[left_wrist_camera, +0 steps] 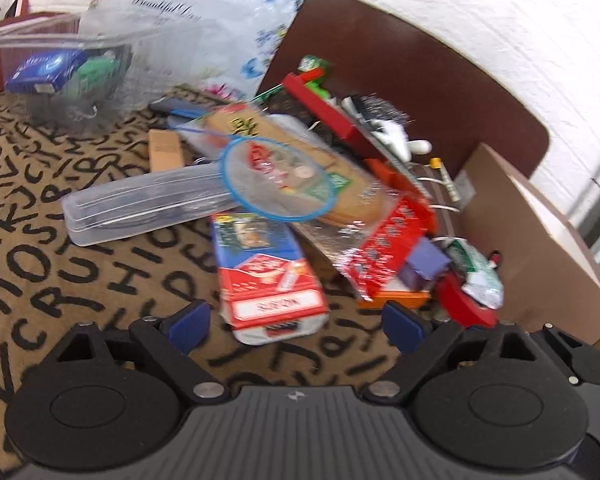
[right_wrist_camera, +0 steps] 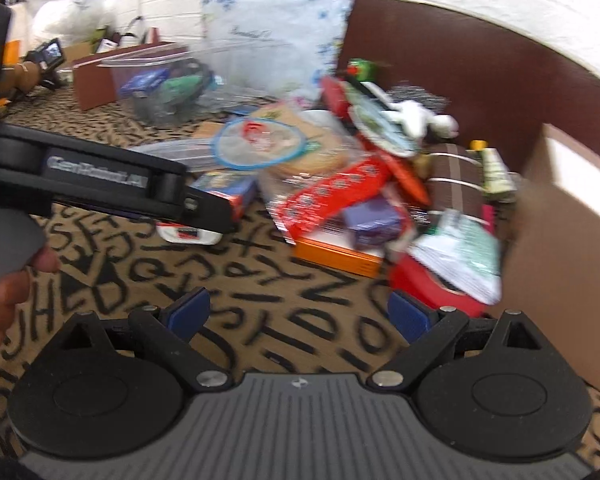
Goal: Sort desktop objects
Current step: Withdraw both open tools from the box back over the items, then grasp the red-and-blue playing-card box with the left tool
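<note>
**Red-and-blue box dead ahead of my left claw**

I am holding my left gripper (left_wrist_camera: 296,322) wide, nothing between the blue pads, and the red-and-blue box (left_wrist_camera: 266,276) is lying just ahead of them on the letter-print cloth (left_wrist_camera: 80,272), its near white end sitting in the gap between my fingertips without touching either. Its long axis is running almost straight away from me, leaning slightly left at the far end, where it is tucking under the blue-rimmed round lid (left_wrist_camera: 276,180) and beside the clear plastic case (left_wrist_camera: 140,208). So the narrow width is lying across my jaws, which I am judging suits a straight-in grip.

My right gripper (right_wrist_camera: 298,316) is also standing wide and empty, over bare cloth, with the pile well ahead and the orange-edged box (right_wrist_camera: 336,258) nearest it. From that view the left gripper (right_wrist_camera: 210,212) is hanging right over the box, so I am reckoning the left hand is the nearer one.
</note>
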